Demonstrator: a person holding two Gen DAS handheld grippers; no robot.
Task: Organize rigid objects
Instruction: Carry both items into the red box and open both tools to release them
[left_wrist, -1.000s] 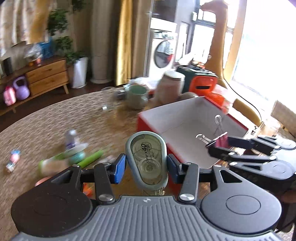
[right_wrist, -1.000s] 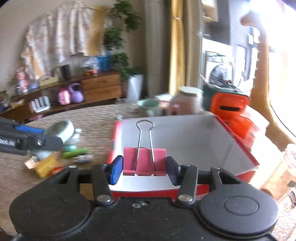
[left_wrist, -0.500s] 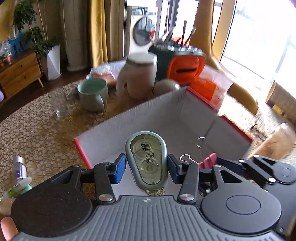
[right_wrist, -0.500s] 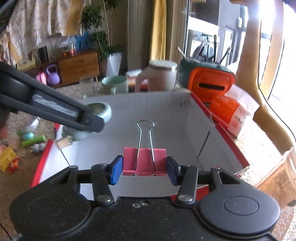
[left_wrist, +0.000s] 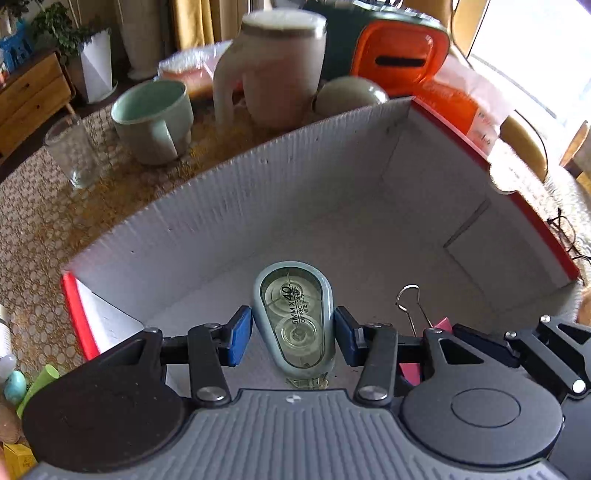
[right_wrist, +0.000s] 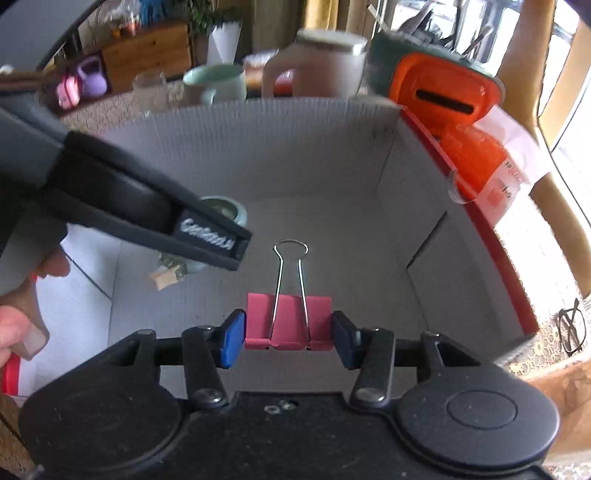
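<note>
Left gripper (left_wrist: 293, 334): closed on a correction tape dispenser (left_wrist: 293, 325); the blue pads press its two sides, and its rounded end points forward over the box.
Correction tape dispenser: grey-green shell with a clear window printed "5MM x 40"; held above the box floor. In the right wrist view only its rounded end (right_wrist: 225, 209) shows, behind the left gripper's dark finger (right_wrist: 207, 236).
Right gripper (right_wrist: 289, 336): closed on a pink binder clip (right_wrist: 288, 325); the pads grip the clip's two ends, and its wire handles stand up and forward.
Binder clip: held over the inside of the box, just right of the dispenser. In the left wrist view its wire loop and a pink corner (left_wrist: 441, 326) show beside the left gripper's right finger.
Hand: a person's hand (right_wrist: 16, 325) shows at the left edge of the right wrist view, behind the left gripper.
Box (left_wrist: 258, 206): open cardboard box, white inside and red outside, lying on the table under both grippers.
Table (left_wrist: 40, 221): covered with a brown patterned cloth.
Left of the box: a green tube-like thing (left_wrist: 37, 384) and a few small items at the frame edge, too cut off to name.
Beyond the box: a clear glass (left_wrist: 72, 155), a pale green mug (left_wrist: 153, 118), a beige lidded jug (left_wrist: 273, 74), and an orange and dark green container (left_wrist: 395, 55).
Right of the box: an orange packet (right_wrist: 484, 162) against the red wall, and a pair of glasses (right_wrist: 570, 330) on the cloth.
Far background: a wooden sideboard (right_wrist: 147, 55) and a white plant pot (left_wrist: 96, 66).
</note>
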